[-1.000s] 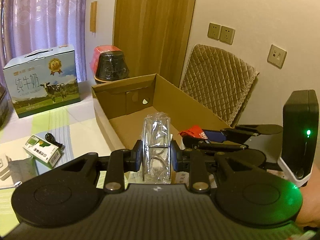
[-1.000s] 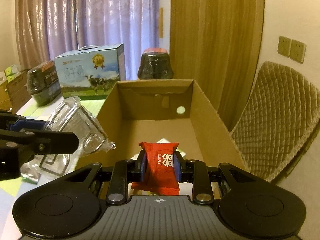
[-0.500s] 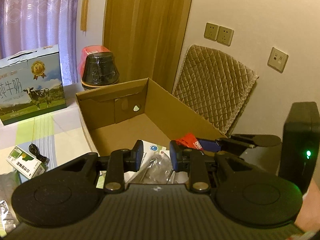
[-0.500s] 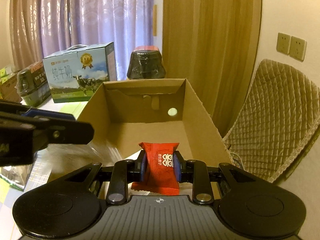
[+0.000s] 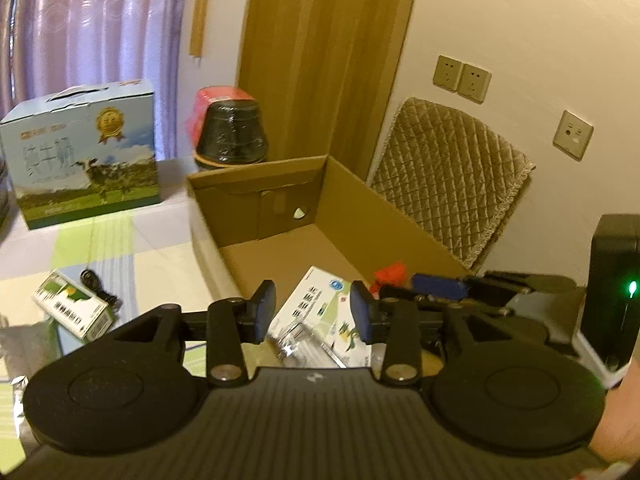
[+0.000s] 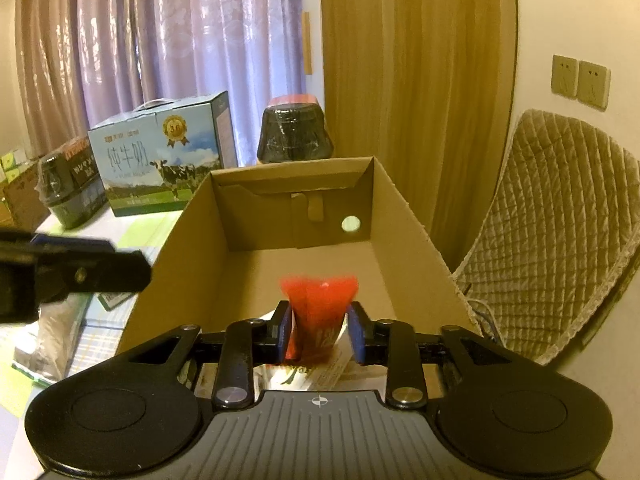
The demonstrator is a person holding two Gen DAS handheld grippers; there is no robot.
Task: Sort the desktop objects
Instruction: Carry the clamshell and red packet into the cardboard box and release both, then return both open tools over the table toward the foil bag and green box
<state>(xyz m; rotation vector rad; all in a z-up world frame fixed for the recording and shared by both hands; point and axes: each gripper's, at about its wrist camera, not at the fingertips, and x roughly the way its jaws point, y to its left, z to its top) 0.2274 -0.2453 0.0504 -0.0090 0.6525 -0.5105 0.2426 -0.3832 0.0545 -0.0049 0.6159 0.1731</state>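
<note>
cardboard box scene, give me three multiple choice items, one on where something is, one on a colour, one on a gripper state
1. Where does the clear plastic pack lie?
A. in the cardboard box, on a white carton
B. on top of the milk carton
C. on the quilted chair cover

2. What colour is the snack packet between the right gripper fingers?
A. green
B. red
C. white

3. How does the left gripper stand?
A. shut on the clear pack
B. shut on a cable
C. open, with nothing between its fingers

Key: 1 A, the left wrist view shows the pack lying below the fingers inside the box. 2 B, the packet shows red in both views. 3 C, a wide gap separates the two blue pads.
</note>
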